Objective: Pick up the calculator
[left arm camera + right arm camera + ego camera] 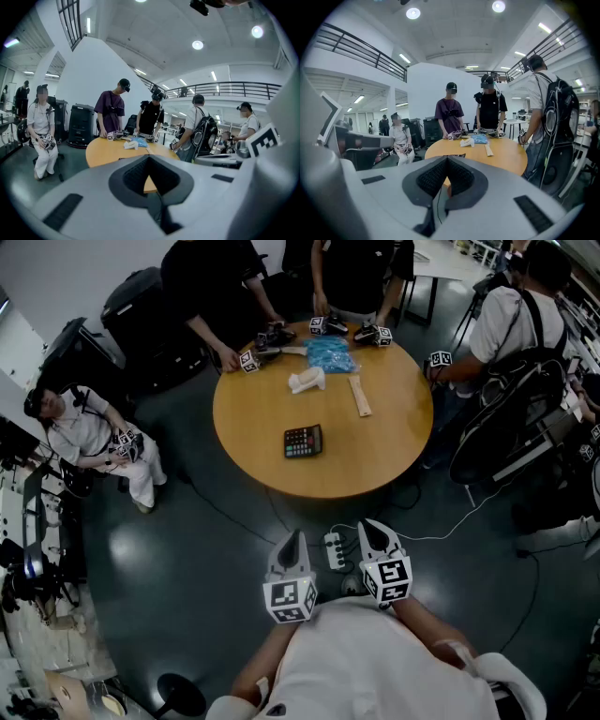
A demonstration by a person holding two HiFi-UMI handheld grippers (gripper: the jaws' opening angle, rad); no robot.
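Observation:
The calculator [303, 441], black with coloured keys, lies flat on the round wooden table [375, 456], towards its near left side. Both grippers are held close to my body, over the dark floor and short of the table's near edge. My left gripper [292, 540] has its jaws together with nothing between them, and my right gripper [372, 529] stands beside it, likewise shut and empty. In the left gripper view the left gripper [149, 161] points at the table [105, 152]. In the right gripper view the right gripper [447, 161] does the same, the calculator [453, 155] showing just above its tips.
A blue bag [330, 354], a white bundle [307, 381] and a wooden strip [360, 396] lie on the table's far half. Several people stand around it, one with a backpack [511, 399] at right; another sits at left [103, 442]. A power strip [335, 549] and cables lie on the floor.

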